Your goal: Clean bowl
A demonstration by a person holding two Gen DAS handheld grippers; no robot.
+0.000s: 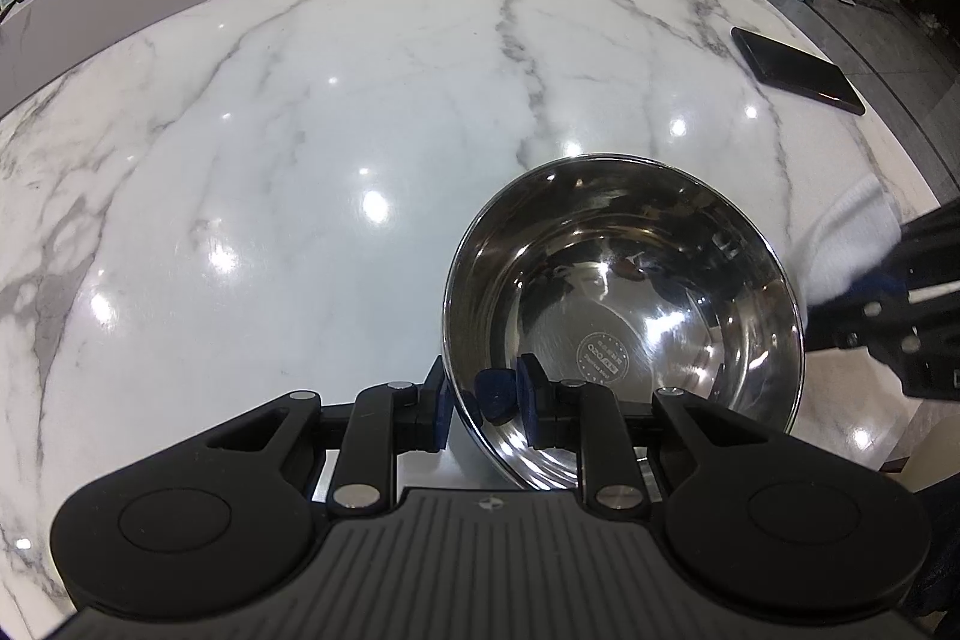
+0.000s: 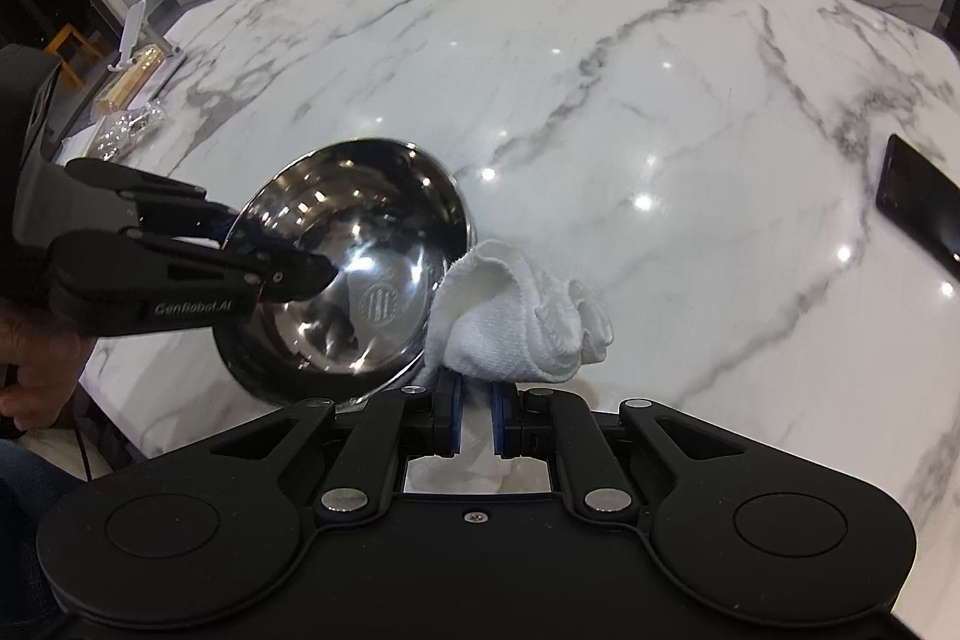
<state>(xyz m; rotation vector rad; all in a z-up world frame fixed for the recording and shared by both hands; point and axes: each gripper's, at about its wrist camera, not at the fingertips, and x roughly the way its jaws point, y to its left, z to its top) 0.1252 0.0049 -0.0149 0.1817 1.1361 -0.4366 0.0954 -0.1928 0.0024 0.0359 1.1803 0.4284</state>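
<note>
Steel bowl (image 1: 624, 322) is round with no long axis, lifted and tipped off the marble tabletop (image 1: 300, 160), its mouth facing up and toward the right tongs (image 2: 475, 421). The inside is polished and mirror-like with a round stamped logo on the flat bottom. The left tongs (image 1: 480, 403) are narrow and clamp the near rim, one blue pad inside the wall and one outside. The right tongs are closed tight on a white cloth (image 2: 522, 322), soft terry weave, bunched and folded, and its edge touches the bowl's rim on the right side. The tabletop is glossy white with grey veins. A flat black phone (image 1: 795, 70) lies well apart near the far right edge. A hand (image 2: 36, 370) grips the handle of the left tongs.
</note>
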